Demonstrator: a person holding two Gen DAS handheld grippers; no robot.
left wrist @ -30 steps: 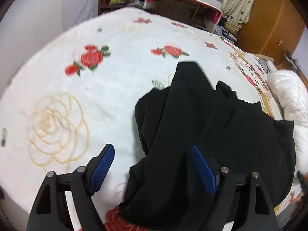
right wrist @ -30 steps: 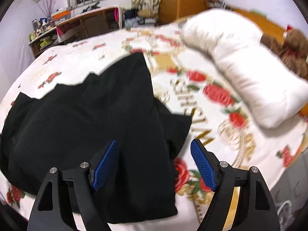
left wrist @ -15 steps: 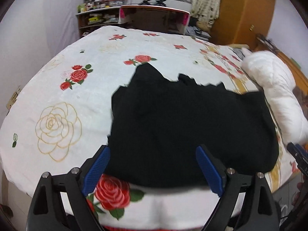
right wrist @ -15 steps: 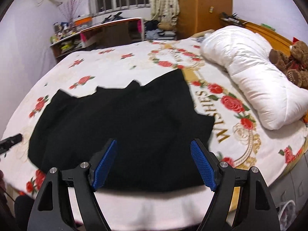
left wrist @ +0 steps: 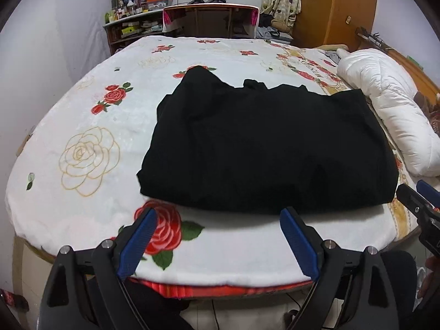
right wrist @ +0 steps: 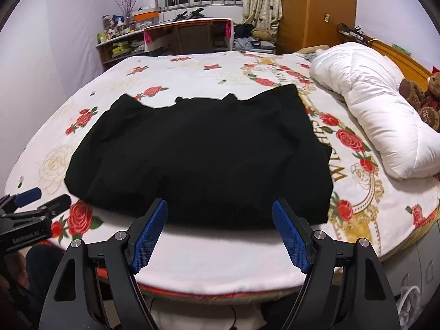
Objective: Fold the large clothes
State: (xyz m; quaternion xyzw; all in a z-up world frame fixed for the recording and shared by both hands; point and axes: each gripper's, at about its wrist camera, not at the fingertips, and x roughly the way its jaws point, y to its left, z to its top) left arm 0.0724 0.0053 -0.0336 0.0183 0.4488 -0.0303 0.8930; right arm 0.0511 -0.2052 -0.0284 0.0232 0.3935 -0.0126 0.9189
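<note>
I am getting even, fairly bright indoor light in both wrist views, falling from above with a cool violet cast on the walls. The fisheye is bending the bed (left wrist: 82, 126) into a dome and darkening every corner. The black garment (left wrist: 264, 148) is reading as a flat, almost featureless mass, throwing only a thin soft shadow along its near edge. Focus is holding sharp.

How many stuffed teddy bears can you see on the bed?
1: a brown plush teddy bear at the bed's far right edge, against the wooden headboard, behind the white puffy duvet roll. It is cropped; more may be hidden.
</note>
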